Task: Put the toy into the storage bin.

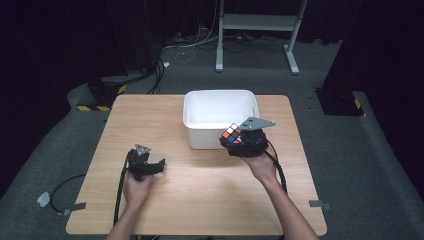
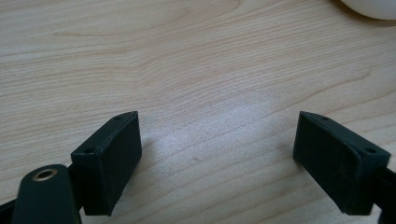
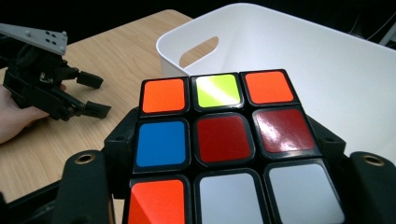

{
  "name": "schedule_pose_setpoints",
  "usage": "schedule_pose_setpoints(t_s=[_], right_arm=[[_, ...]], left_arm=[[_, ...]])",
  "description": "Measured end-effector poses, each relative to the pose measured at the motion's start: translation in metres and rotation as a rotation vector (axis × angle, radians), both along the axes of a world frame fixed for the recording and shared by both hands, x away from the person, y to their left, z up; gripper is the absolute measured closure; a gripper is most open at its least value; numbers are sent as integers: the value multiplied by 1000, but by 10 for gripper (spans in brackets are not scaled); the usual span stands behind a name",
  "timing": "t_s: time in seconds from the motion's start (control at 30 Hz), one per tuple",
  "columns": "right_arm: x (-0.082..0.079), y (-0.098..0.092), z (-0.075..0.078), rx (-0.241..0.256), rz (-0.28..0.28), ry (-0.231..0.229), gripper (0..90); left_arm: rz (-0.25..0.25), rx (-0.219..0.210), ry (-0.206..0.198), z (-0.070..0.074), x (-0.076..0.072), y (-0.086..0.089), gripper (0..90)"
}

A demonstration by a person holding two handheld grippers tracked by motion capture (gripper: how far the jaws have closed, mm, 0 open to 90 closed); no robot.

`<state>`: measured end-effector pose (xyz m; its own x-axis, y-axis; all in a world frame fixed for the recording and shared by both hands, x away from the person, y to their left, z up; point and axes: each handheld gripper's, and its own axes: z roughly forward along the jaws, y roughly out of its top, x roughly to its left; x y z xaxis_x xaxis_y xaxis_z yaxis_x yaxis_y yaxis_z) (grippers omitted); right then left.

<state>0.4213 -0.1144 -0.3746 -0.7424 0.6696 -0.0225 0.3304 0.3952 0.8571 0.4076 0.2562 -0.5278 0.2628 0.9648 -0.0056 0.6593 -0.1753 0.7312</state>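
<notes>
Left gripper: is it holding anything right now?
No. The left gripper has its jaws spread wide over the bare wooden table, nothing between them.

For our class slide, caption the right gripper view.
Right gripper holds a cube at the white bin.

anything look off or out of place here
Nothing stands out. The right gripper holds a scrambled puzzle cube squarely, just short of the white bin, which sits upright on the table. The left gripper is open over bare wood.
</notes>
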Motion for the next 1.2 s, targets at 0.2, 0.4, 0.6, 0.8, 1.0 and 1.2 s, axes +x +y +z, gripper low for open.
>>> schedule_pose_setpoints(t_s=[0.2,0.4,0.6,0.8,1.0,1.2], right_arm=[[3,0,2,18,-5,-6,316],[8,2,8,19,-7,8,316],[16,4,13,46,-31,29,317],[26,5,15,49,-45,40,317],[35,3,16,55,-64,42,317],[43,1,19,93,-93,57,317]], left_arm=[[0,0,0,0,0,0,156],[0,0,0,0,0,0,156],[0,1,0,0,0,0,156],[0,0,0,0,0,0,156],[0,0,0,0,0,0,156],[0,1,0,0,0,0,156]])
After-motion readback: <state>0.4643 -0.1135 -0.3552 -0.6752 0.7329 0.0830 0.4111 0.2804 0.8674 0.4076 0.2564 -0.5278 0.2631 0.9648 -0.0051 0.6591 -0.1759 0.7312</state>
